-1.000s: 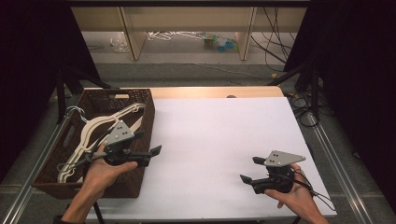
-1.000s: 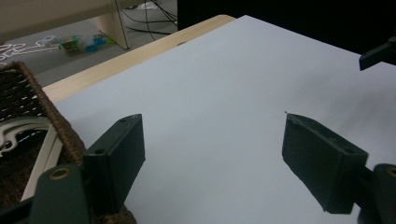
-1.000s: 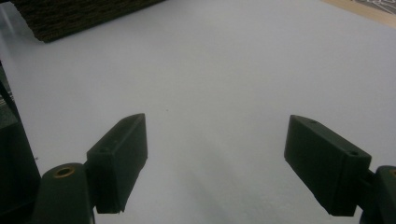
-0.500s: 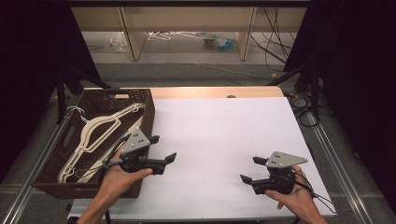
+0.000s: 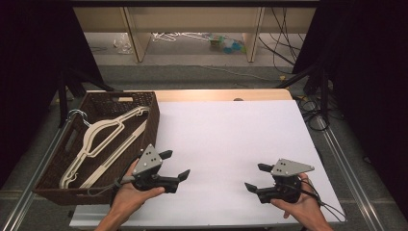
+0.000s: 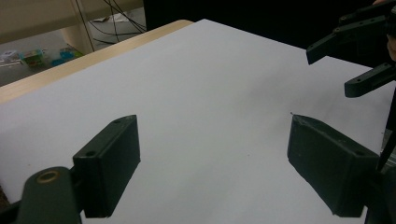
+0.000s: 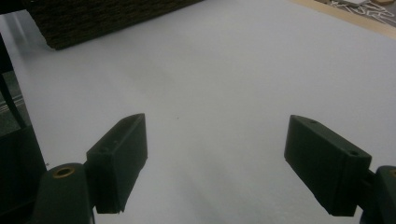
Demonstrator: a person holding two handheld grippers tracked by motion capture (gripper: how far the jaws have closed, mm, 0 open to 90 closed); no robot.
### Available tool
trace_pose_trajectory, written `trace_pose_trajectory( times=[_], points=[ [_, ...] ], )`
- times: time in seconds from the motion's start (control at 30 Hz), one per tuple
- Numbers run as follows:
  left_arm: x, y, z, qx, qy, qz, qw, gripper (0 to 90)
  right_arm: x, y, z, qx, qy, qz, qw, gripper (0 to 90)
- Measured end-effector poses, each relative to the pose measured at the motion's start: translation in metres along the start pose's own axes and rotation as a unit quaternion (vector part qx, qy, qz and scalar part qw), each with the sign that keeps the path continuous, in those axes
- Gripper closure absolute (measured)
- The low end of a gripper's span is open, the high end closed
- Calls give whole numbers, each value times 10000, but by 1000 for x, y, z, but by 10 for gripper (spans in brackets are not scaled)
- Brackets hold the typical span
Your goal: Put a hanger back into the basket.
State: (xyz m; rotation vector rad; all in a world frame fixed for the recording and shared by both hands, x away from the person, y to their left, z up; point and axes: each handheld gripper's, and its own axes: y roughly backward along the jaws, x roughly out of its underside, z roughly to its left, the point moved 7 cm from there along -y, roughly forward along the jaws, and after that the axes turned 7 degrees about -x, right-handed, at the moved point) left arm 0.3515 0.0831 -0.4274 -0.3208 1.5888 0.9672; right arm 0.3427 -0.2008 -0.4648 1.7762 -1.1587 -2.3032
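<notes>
white plastic hangers point(image 5: 103, 144) lie in the wicker basket point(image 5: 153, 118), long axes running from its near-left to far-right corner, hooks far-left. just right of the basket, left gripper point(image 5: 175, 166) has jaws wide, just opened, empty; right gripper point(image 5: 255, 178) likewise wide.

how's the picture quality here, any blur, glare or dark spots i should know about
High view: evenly lit white table, no glare, sides lost in black, floor clutter at the back soft. Left gripper view: the near pads look slightly soft, and the right gripper sits against a dark backdrop at the upper right. Right gripper view: soft overall, the basket dim and low in detail, faint shading across the white surface.
</notes>
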Motion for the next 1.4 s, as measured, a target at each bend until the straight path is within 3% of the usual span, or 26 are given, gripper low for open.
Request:
trace_pose_trajectory(
  times=[0.03,0.17,0.47,0.53,0.63,0.67,0.77,0.83,1.0,1.4],
  points=[
    [3,-1,-4,28,86,62,9999,171,0,0,1,-10,12,-6,10000,221],
    [10,-3,-11,65,48,75,9999,171,-2,1,3,32,67,-86,9999,220],
    [28,-1,-22,8,-221,53,9997,170,2,4,14,-55,91,-172,9998,209],
    [28,0,-22,67,-216,14,9997,170,5,4,18,-108,65,-155,9998,205],
    [28,2,-21,84,-56,-25,9999,170,9,5,21,-89,122,-145,9998,202],
    [28,3,-19,52,-127,-21,9999,170,10,6,23,-111,99,-132,9998,201],
    [28,4,-17,2,-96,-83,9999,170,10,6,22,-51,177,-185,9997,199],
    [28,3,-16,40,-61,-102,9999,170,11,6,22,-86,100,-166,9998,197],
    [29,4,-15,27,-130,-69,9999,170,11,6,22,-111,112,-198,9997,197],
    [30,3,-16,32,-73,-70,9999,170,9,5,22,-75,195,-262,9994,197]
  ],
)
